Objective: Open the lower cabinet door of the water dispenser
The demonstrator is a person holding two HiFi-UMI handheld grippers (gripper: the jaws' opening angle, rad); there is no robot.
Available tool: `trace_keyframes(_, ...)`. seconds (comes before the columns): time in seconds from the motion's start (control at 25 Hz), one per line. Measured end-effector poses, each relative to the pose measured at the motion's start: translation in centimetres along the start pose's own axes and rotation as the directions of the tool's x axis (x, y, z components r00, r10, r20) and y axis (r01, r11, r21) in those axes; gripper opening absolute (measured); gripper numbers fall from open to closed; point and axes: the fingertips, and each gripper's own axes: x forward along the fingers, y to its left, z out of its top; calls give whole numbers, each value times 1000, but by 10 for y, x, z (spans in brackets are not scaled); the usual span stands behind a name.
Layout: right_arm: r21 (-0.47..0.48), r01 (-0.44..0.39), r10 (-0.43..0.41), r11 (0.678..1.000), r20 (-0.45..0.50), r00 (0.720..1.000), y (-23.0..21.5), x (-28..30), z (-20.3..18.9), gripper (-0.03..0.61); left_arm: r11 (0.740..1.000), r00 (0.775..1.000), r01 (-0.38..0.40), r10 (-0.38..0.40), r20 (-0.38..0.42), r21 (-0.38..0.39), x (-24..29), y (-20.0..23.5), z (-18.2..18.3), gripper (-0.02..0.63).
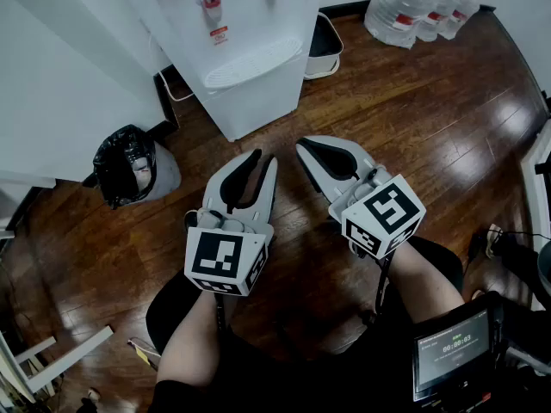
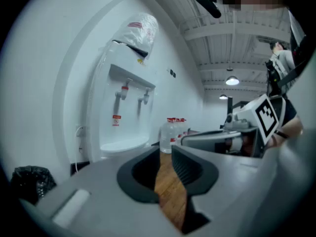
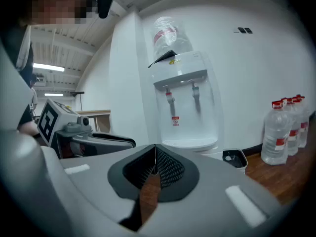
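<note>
The white water dispenser [image 1: 241, 24] stands against the wall at the top of the head view, its lower cabinet door [image 1: 254, 101] closed. It also shows ahead in both gripper views, as the dispenser [image 2: 123, 112] on the left and the dispenser [image 3: 185, 107] in the middle. My left gripper [image 1: 263, 157] hovers over the wood floor short of the cabinet; its tips [image 2: 166, 149] stand a little apart with nothing between them. My right gripper [image 1: 303, 144] is beside it, equally short of the door. Its jaws [image 3: 155, 149] meet at the tips and hold nothing.
A black bin bag [image 1: 127, 166] sits left of the dispenser by the wall. A small white waste bin [image 1: 325, 46] stands to its right, with large water bottles [image 1: 422, 7] further right. A small screen [image 1: 452, 351] is at bottom right.
</note>
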Motion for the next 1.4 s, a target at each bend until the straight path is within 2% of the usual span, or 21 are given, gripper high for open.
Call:
trace_keyframes(0.12,-31,-6,5,999,-29,1000,-9,9,-3,6,1000,1000,-6,6,-3,-7,11,7,3,103)
trace_keyframes(0.32,16,-9,10,1000,-65,998,-28,22,-10,6,1000,999,-25,25,-39,-8,25,18,-3,104)
trace_keyframes(0.6,7,57,-56,998,-100,993,-57,33,-11,5,998,994,-64,63,-85,-2,38,34,-13,104)
trace_keyframes(0.76,-17,75,-77,997,-131,988,-67,37,-18,5,998,992,-55,56,-113,11,45,35,-23,103)
trace_keyframes(0.84,-37,89,-94,995,-161,983,-73,42,-29,5,999,990,-44,47,-135,23,49,34,-30,103)
trace_keyframes(1.04,-4,102,-100,995,-227,969,-98,57,-64,6,999,974,-32,33,-223,8,64,37,-58,104)
trace_keyframes(1.24,11,128,-118,992,-322,939,-134,73,-99,8,999,952,-18,29,-305,38,82,52,-88,110)
trace_keyframes(1.4,101,157,-112,982,-357,927,-172,85,-118,80,997,949,40,-19,-316,61,102,50,-86,115)
